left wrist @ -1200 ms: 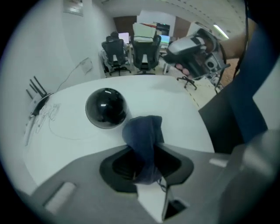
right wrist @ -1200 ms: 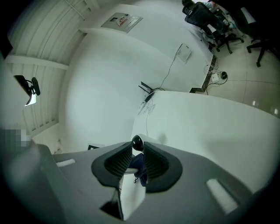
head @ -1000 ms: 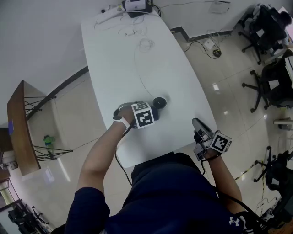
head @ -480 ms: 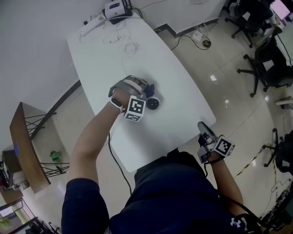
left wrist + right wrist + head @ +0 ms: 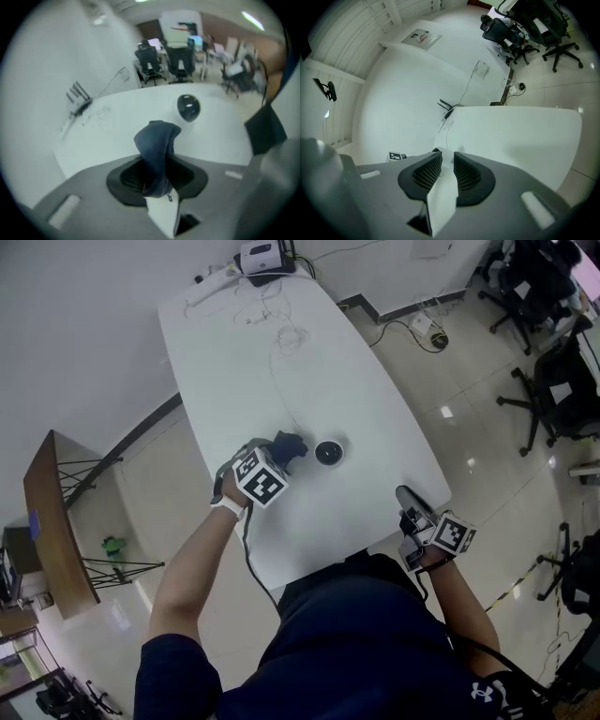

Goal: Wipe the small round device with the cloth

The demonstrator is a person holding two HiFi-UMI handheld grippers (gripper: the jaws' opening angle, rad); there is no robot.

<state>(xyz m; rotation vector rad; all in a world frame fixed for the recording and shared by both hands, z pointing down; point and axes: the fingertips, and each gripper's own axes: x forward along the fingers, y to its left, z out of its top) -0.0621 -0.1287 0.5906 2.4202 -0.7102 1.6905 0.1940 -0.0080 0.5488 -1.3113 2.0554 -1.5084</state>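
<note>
Two grippers, one working: my left gripper [image 5: 157, 174] is clamped on the dark blue cloth [image 5: 157, 140], which sticks out past the jaws, and the small round device [image 5: 188, 107] sits on the white table [image 5: 356, 381] just right of it, not touching. To wipe well I should lower the loose cloth end flat onto the device's top and rub lightly so it doesn't skid. My right gripper [image 5: 443, 171] hangs by the near right table edge, jaws almost together, nothing between them; it could steady the device.
</note>
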